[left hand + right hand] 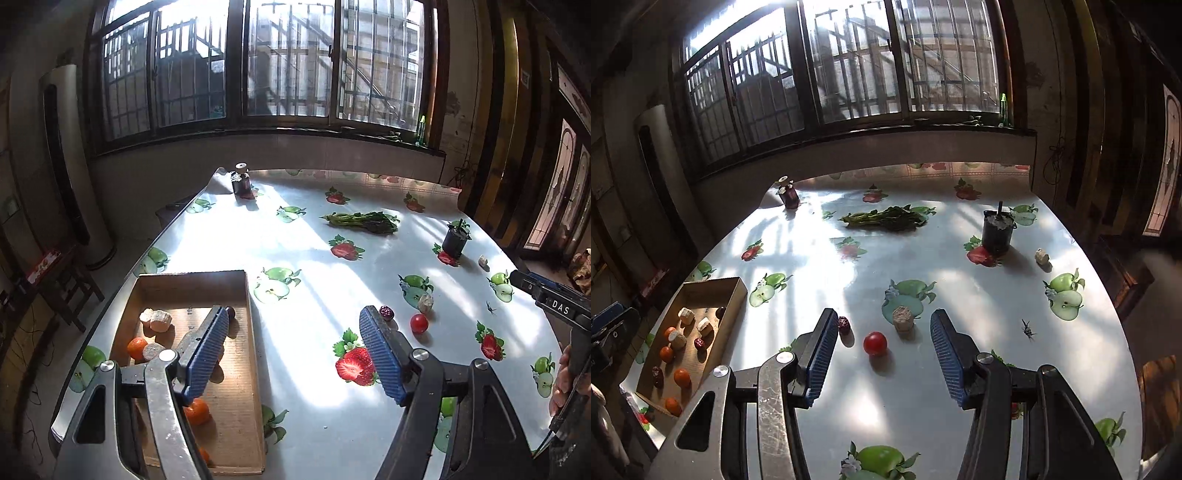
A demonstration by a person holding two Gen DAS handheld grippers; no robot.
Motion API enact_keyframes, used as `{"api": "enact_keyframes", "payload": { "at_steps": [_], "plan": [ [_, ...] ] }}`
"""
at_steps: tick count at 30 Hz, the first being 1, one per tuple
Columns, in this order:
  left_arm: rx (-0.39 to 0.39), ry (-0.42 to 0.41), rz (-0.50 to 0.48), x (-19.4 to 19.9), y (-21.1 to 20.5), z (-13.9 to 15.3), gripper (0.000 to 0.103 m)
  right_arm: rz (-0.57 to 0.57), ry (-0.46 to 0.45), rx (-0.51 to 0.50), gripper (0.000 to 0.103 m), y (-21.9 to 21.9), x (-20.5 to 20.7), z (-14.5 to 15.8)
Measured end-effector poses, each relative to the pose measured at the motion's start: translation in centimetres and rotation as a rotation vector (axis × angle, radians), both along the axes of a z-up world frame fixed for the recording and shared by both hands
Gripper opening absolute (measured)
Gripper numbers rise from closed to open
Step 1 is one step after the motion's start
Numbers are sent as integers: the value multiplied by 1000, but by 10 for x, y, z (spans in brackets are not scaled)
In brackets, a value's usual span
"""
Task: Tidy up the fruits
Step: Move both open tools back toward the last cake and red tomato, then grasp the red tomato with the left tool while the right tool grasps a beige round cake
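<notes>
A cardboard tray (192,280) (737,291) at the table's left holds several oranges (681,377), pale cut pieces (686,315) and dark dates (699,343). A red tomato (875,343) (419,323), a dark date (844,325) (386,312) and a pale cut piece (902,317) (425,302) lie on the table. My right gripper (884,321) is open and empty, with the tomato between and just ahead of its fingers. My left gripper (295,317) is open and empty, its left finger (207,350) over the tray.
A bunch of green vegetables (886,218) lies at the far middle. A black pot (997,232) stands at the right, a small dark jar (788,195) at the far left. Another pale piece (1041,256) lies near the right edge. The tablecloth (923,387) has printed fruit.
</notes>
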State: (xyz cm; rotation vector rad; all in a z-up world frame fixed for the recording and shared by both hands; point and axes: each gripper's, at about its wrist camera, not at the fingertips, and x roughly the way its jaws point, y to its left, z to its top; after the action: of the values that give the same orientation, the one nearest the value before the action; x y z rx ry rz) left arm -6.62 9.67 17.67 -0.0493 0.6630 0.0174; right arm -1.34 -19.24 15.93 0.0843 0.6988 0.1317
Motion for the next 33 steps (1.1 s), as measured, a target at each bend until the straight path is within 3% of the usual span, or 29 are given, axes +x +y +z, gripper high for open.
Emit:
{"api": "enact_keyframes", "payload": {
  "at_steps": [6,10,15,21,29,31,33],
  "plan": [
    [-23,72,-94,56,-45,-22,74,-75,97,80,56,-54,30,-23],
    [-51,128,-147,83,-63,-53,74,-34,168,121,56,-44,44,-55],
    [-97,226,-126,111,-58,-92,73,26,236,143,56,-17,61,-93],
    [-112,249,-75,103,-47,-115,73,34,239,185,56,-15,67,-112],
    [-119,241,-188,104,-77,-128,73,25,259,170,56,-14,90,-121],
    [-133,234,-209,103,-81,-129,67,32,259,175,56,-10,100,-121],
    [-138,232,-231,104,-84,-130,53,46,262,183,56,-5,109,-123]
  ]
}}
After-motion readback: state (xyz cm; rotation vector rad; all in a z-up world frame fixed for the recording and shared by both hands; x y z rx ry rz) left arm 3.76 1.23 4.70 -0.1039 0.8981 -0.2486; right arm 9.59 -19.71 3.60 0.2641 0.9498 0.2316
